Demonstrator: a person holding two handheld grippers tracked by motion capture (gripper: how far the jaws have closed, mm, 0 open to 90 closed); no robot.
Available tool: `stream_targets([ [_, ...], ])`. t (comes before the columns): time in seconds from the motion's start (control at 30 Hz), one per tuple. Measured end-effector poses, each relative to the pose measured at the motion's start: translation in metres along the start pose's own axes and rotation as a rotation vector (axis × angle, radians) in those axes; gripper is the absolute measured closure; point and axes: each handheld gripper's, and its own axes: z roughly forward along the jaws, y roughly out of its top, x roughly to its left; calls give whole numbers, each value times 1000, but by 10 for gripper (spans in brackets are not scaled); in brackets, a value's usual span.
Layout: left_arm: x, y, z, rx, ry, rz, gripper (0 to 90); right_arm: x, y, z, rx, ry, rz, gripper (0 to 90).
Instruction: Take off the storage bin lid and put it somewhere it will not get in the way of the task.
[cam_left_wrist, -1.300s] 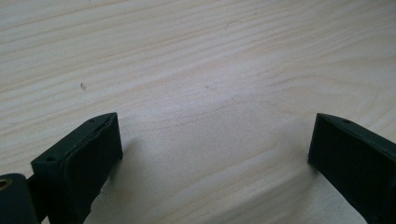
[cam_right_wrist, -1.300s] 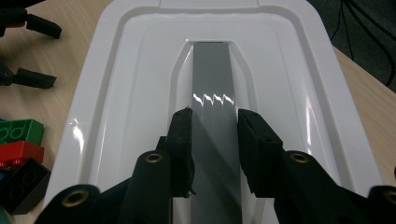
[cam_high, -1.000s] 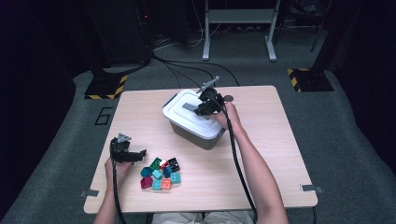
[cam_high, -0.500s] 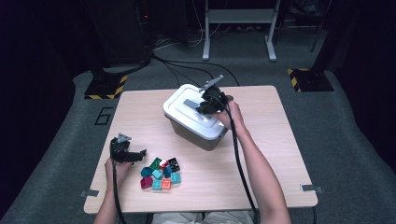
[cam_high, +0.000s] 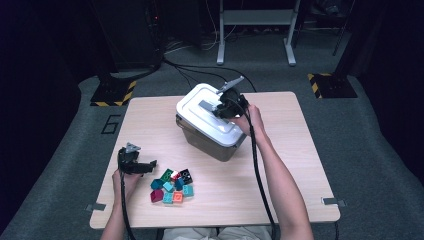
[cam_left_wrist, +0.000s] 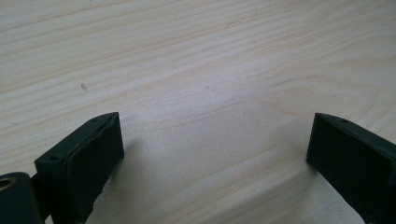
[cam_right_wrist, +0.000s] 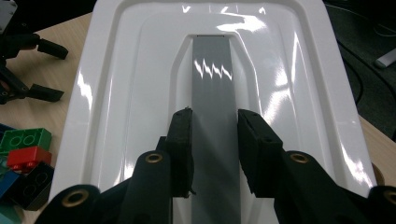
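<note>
A grey bin (cam_high: 212, 142) with a white lid (cam_high: 200, 102) stands at the middle back of the wooden table (cam_high: 295, 165), looking tilted. My right gripper (cam_high: 219, 108) comes from the right and is shut on the lid's grey handle (cam_right_wrist: 212, 70), one black jaw on each side of the strip, in the right gripper view (cam_right_wrist: 214, 119). My left gripper (cam_high: 149, 165) rests low at the front left, open, with bare wood (cam_left_wrist: 187, 56) between its jaws (cam_left_wrist: 215, 140). Several coloured toy bricks (cam_high: 172, 186) lie just right of it.
The bricks (cam_right_wrist: 23, 154) and the left gripper (cam_right_wrist: 28, 70) also appear beside the lid (cam_right_wrist: 130, 70) in the right gripper view. Cables, a metal stand (cam_high: 255, 20) and striped floor plates (cam_high: 330, 85) lie on the carpet beyond the table's far edge.
My right gripper has risen slightly with the lid handle in it, and the bin has shifted and tilted a little with it. The left gripper and the bricks have not moved.
</note>
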Motion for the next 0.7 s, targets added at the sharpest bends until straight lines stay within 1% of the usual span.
stream_targets([
  [0.03,0,0,0,0,0,1,36,-1,1,-1,-4,0,-5,668],
  [0.07,1,0,0,3,2,11,36,-1,1,-2,-2,-4,-6,668],
  [0.13,1,0,0,2,1,8,36,-1,1,-6,3,-7,-4,668],
  [0.2,1,0,0,2,1,8,36,-2,0,-9,2,-11,-14,668],
  [0.23,1,0,0,2,1,8,36,-2,0,-12,3,-16,-3,668],
  [0.33,0,0,0,-1,1,7,36,-4,-2,-17,-1,-28,-9,668],
  [0.37,1,0,0,3,1,8,36,-4,-3,-20,1,-31,1,668],
  [0.4,1,0,0,4,0,10,36,-6,-3,-21,-1,-33,-7,668],
  [0.5,0,0,0,0,1,7,36,-6,-6,-28,-8,-45,13,668],
  [0.57,1,0,0,2,1,8,36,-7,-8,-32,-14,-50,14,668],
  [0.6,1,0,0,2,1,8,36,-8,-9,-34,-12,-51,7,668],
  [0.63,1,0,0,2,1,8,36,-9,-10,-37,-13,-57,20,668],
  [0.7,0,0,0,2,1,8,36,-11,-13,-40,-16,-59,10,668],
])
